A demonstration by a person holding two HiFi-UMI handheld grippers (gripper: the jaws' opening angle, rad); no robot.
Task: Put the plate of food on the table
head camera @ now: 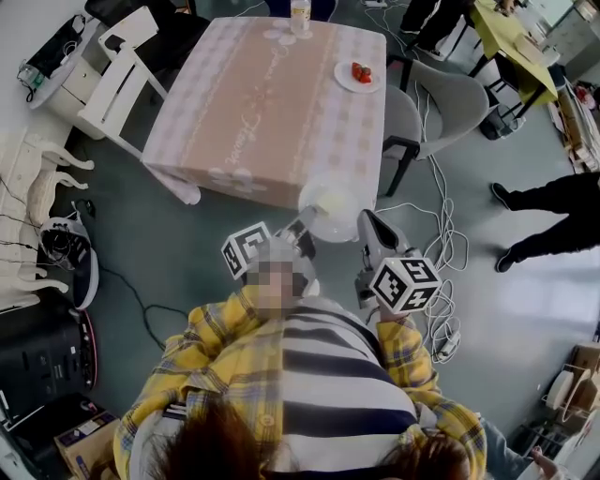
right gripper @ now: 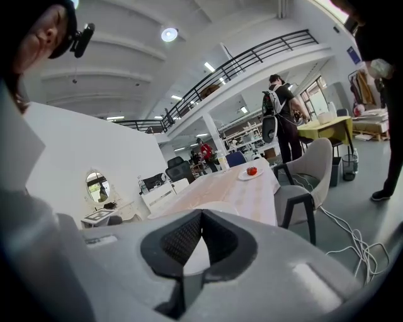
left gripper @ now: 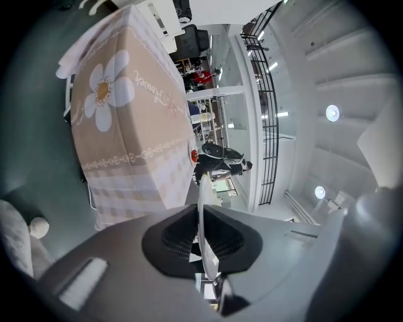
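I hold a white plate (head camera: 330,199) between both grippers, just short of the near edge of the table (head camera: 272,122), which has a pink and beige cloth. What lies on the plate does not show. My left gripper (head camera: 305,223) is shut on the plate's left rim; in the left gripper view the plate (left gripper: 200,204) shows edge-on between the jaws of that gripper (left gripper: 200,217). My right gripper (head camera: 362,221) is shut on the right rim, and in the right gripper view the plate (right gripper: 203,255) fills the gap of that gripper (right gripper: 200,217).
A small plate with red food (head camera: 357,73) and a bottle (head camera: 300,14) stand on the table's far part. Grey chairs (head camera: 412,108) stand to its right and a white chair (head camera: 117,80) to its left. Cables (head camera: 441,234) lie on the floor. A person (head camera: 553,202) stands at the right.
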